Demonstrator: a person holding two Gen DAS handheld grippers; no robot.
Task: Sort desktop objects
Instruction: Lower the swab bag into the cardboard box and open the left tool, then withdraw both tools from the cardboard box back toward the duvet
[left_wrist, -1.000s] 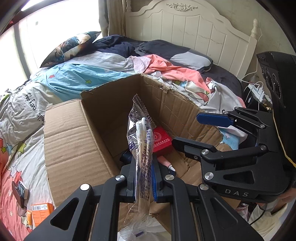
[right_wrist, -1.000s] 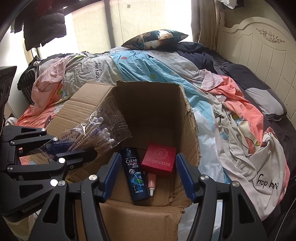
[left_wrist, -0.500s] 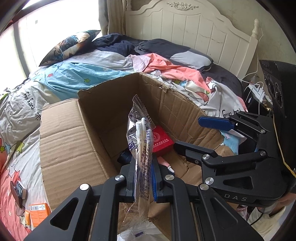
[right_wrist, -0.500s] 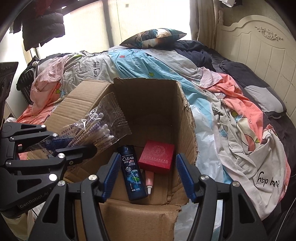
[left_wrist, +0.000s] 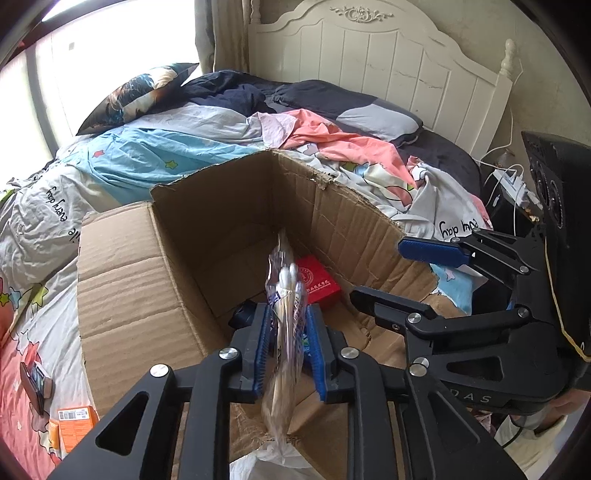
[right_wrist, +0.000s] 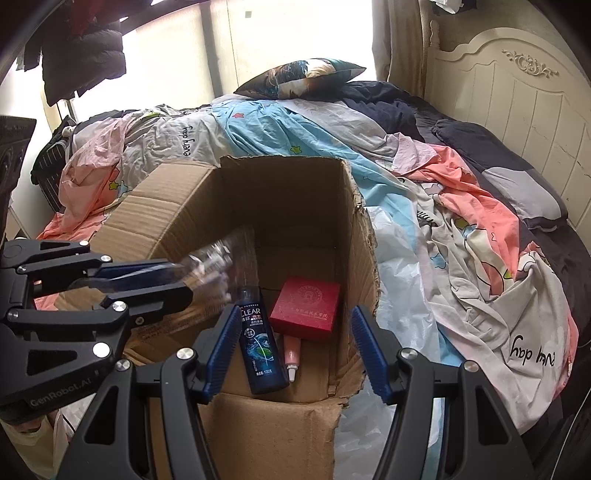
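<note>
An open cardboard box (left_wrist: 122, 295) (right_wrist: 295, 199) stands on the bed. On its floor lie a dark blue shampoo bottle (right_wrist: 258, 343), a red box (right_wrist: 306, 310) (left_wrist: 316, 280) and a pink tube (right_wrist: 291, 356). My left gripper (left_wrist: 288, 321) (right_wrist: 181, 277) hangs over the box's near left side. Its jaws stand slightly apart, and a clear bag of cotton swabs (left_wrist: 286, 291) (right_wrist: 216, 264) shows blurred between them, sliding down. My right gripper (right_wrist: 295, 314) (left_wrist: 391, 271) is open and empty above the box's near edge.
Rumpled bedding (right_wrist: 461, 229) surrounds the box, with a white headboard (left_wrist: 388, 70) behind. A white plastic bag (right_wrist: 395, 280) lies against the box's right wall. An orange carton (left_wrist: 74, 424) and a small dark item (left_wrist: 35, 384) lie left of the box. A black speaker (left_wrist: 554, 192) stands at right.
The swab bag has dropped lower between the left gripper's pads and is now blurred. The pads have parted a little. Both grippers have edged closer over the box.
</note>
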